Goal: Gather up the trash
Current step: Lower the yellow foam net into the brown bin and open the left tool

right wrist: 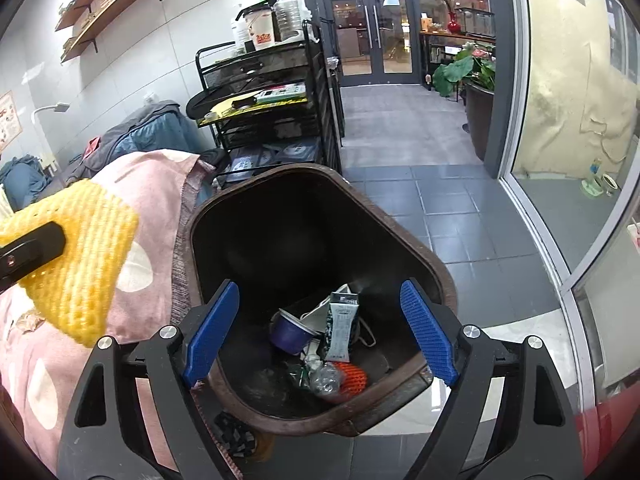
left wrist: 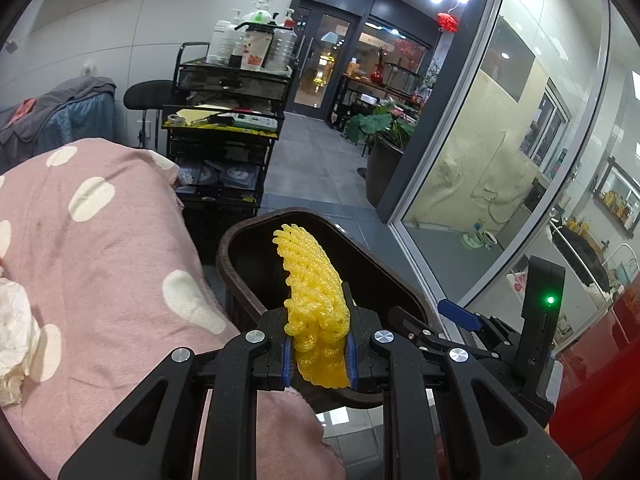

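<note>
My left gripper [left wrist: 318, 354] is shut on a yellow foam fruit net [left wrist: 316, 292] and holds it at the near rim of the brown trash bin [left wrist: 236, 236]. In the right wrist view the net [right wrist: 80, 264] hangs left of the bin [right wrist: 438, 268], above the pink cover. My right gripper [right wrist: 320, 336] is open and empty over the bin's near rim. Inside the bin lie a blue cup [right wrist: 290, 332], a carton [right wrist: 340, 332], an orange net [right wrist: 352, 376] and clear plastic. A crumpled white tissue [left wrist: 14, 332] lies on the pink cover at the far left.
The pink dotted cover [left wrist: 100, 248] drapes a raised surface left of the bin. A black shelf cart [left wrist: 224, 132] with bottles stands behind it. A glass wall [left wrist: 500, 160] runs along the right. A grey tiled floor [right wrist: 400, 152] leads to glass doors and a potted plant [right wrist: 472, 80].
</note>
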Motion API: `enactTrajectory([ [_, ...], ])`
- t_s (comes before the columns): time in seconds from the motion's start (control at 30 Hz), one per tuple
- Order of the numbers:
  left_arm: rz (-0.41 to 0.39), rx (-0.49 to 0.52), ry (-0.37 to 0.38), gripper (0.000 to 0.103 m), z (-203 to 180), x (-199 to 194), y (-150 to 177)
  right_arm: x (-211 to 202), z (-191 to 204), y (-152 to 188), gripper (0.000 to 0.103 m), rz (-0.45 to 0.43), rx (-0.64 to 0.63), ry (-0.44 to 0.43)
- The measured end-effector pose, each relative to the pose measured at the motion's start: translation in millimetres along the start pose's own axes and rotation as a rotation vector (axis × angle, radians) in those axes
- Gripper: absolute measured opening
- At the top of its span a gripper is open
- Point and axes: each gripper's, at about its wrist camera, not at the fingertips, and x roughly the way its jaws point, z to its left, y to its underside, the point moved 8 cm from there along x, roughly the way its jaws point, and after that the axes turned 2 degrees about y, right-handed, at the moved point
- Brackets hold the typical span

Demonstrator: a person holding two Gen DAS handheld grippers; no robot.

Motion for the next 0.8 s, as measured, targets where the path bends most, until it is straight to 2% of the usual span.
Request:
enactTrajectory([
  [0.67,0.128,0.062,0.013,0.019,-26,65,4,-4,-43,3,0.083,0.008,0.054,0.062],
  [0.73,0.140,0.077,0.009,0.022,-28,69,5,-4,-46,4,0.083,0.009,0.057,0.070],
  [0.77,0.142,0.079,0.005,0.034,-28,71,6,-4,-48,4,0.083,0.010,0.059,0.075],
  [0.8,0.141,0.076,0.003,0.052,-28,72,5,-3,-50,3,0.083,0.011,0.060,0.079],
])
